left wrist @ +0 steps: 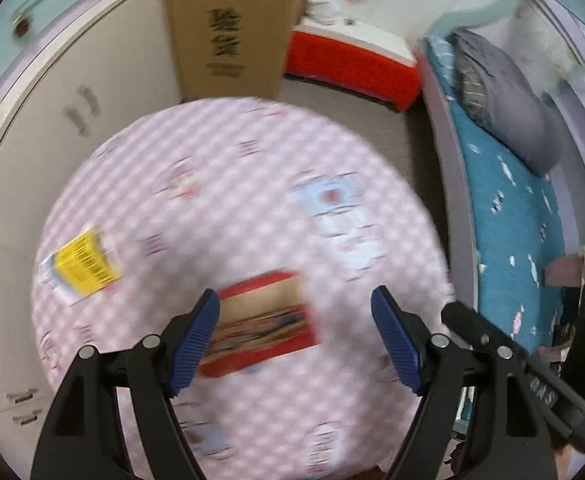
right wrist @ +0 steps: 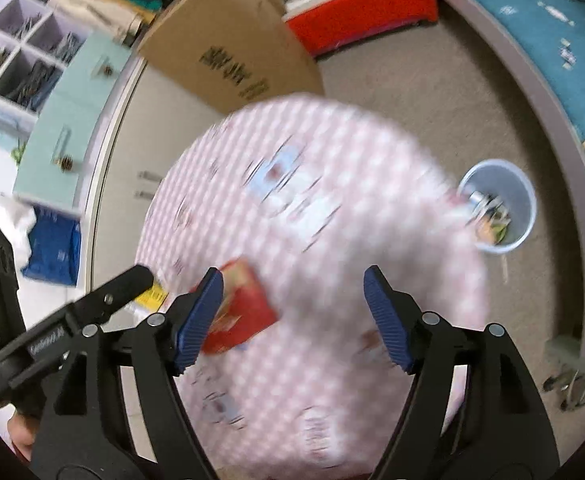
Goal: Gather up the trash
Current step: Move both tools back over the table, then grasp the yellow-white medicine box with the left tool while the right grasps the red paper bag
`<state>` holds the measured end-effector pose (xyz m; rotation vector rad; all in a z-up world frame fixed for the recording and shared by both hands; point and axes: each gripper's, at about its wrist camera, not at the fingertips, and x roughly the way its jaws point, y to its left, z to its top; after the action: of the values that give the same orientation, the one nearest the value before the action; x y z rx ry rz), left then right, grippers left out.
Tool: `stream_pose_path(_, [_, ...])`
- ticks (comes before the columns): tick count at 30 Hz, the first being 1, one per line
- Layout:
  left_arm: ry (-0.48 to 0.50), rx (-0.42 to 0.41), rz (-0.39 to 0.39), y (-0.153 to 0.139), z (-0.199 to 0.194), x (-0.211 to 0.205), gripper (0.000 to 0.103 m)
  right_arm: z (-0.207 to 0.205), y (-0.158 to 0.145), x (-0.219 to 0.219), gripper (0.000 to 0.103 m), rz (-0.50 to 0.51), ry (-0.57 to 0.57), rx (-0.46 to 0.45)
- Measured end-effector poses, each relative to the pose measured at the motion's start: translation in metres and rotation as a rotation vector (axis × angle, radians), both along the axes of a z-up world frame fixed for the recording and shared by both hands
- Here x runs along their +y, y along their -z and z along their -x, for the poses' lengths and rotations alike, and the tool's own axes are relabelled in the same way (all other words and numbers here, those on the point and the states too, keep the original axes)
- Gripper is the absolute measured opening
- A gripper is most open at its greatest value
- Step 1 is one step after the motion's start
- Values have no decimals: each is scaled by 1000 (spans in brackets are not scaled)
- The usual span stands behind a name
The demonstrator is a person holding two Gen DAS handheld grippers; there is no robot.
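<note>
A red snack box point(left wrist: 262, 322) lies on the round table with a pink checked cloth point(left wrist: 220, 184), just ahead of my open left gripper point(left wrist: 294, 338). A yellow and white packet point(left wrist: 82, 266) lies near the table's left edge. In the right wrist view the red box point(right wrist: 242, 308) sits by the left finger of my open, empty right gripper point(right wrist: 292, 316), and the yellow packet point(right wrist: 152, 295) peeks out beyond the other gripper's tip. A pale blue bin point(right wrist: 502, 206) with some trash in it stands on the floor right of the table. Both views are motion-blurred.
A tall cardboard box point(left wrist: 232, 28) leans behind the table by a white cabinet point(left wrist: 52, 128). A red and white bench point(left wrist: 352, 64) stands at the back. A bed with teal sheet point(left wrist: 512, 208) and grey pillow runs along the right. Grey carpet point(right wrist: 412, 92) lies between.
</note>
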<state>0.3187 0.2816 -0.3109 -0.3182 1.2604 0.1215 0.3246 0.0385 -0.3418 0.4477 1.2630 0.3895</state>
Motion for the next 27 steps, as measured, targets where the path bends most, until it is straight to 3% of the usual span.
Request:
stream_pose_path(6, [-128,5,16,18,44,97,76,31,25,70,77,14,-20,85])
stream_pose_path(13, [-268,-47,59,47,80,182,76,37,47,110,80,42,24,135])
stream_pose_path(20, [-259,-84,53,72,77,213,76,35,77,129,81,82,74,208])
stream_pose_path(27, [-201,-114,68,91,64,215,73,21,82,145,81,166,8,152])
